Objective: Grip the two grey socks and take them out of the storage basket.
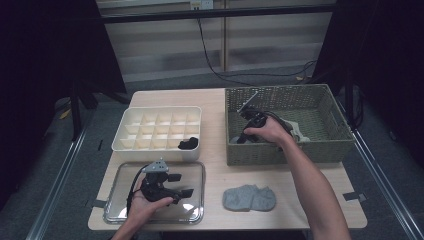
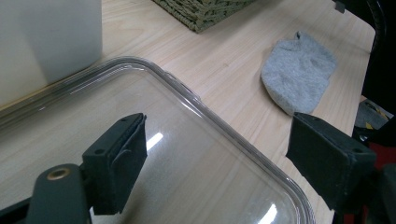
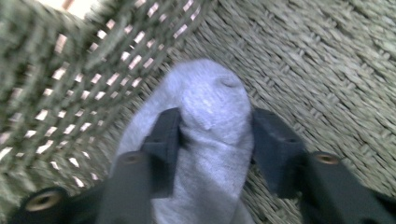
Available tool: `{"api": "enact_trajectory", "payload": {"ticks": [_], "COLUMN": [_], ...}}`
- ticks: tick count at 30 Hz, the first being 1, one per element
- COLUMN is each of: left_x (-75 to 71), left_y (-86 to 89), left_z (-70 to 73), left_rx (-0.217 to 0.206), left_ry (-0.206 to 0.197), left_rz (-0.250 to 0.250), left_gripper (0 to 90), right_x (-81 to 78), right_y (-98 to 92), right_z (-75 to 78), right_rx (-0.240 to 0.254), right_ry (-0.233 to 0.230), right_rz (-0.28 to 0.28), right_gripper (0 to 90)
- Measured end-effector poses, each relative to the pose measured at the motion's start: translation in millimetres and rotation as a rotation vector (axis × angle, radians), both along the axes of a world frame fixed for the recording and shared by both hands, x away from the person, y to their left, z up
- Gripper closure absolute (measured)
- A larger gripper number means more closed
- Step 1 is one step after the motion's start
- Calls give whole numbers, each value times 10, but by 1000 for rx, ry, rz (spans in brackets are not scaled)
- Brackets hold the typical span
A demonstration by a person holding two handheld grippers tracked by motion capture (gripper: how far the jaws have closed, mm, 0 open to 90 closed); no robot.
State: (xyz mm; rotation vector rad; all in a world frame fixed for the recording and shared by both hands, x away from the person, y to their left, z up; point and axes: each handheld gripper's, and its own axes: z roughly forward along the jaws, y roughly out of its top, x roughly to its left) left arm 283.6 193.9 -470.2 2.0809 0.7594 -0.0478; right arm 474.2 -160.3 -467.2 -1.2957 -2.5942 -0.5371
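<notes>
We record a grey sock (image 3: 212,140) lying on the woven floor of the wicker basket (image 1: 280,150), close to the basket's side wall. It is soft knit fabric, bunched lengthwise, with its rounded end pointing away from the right gripper view's camera. The right gripper (image 3: 215,135) has a jaw at either flank of it; the picture is blurred, so the pads appear to press the fabric, though we cannot confirm this.
</notes>
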Motion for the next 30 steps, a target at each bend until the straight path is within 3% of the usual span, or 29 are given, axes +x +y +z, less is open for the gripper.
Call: {"api": "enact_trajectory", "payload": {"ticks": [4,5,6,8,11,18,30], "left_x": [0,-1,-1,-1,1,-2,-17], "left_y": [0,-2,0,0,-2,-2,5], "left_z": [0,-1,0,-1,-2,-2,4], "left_rx": [-1,-1,0,0,4,6,3], "left_ry": [0,0,0,-1,0,-1,0], "left_rz": [-1,1,-2,-2,-3,-3,-1], "left_gripper": [195,195,195,195,194,193,190], "right_x": [1,5,5,6,13,12,4], "right_y": [9,19,26,26,2,-63,-145], "right_z": [-11,-15,-10,-4,38,137,249], "right_rx": [-7,-9,-8,-5,-8,55,120], "right_ry": [23,32,37,24,-6,-67,-124], "right_rz": [2,18,20,26,12,-39,-76], "right_gripper": [693,779,810,835,844,847,847]}}
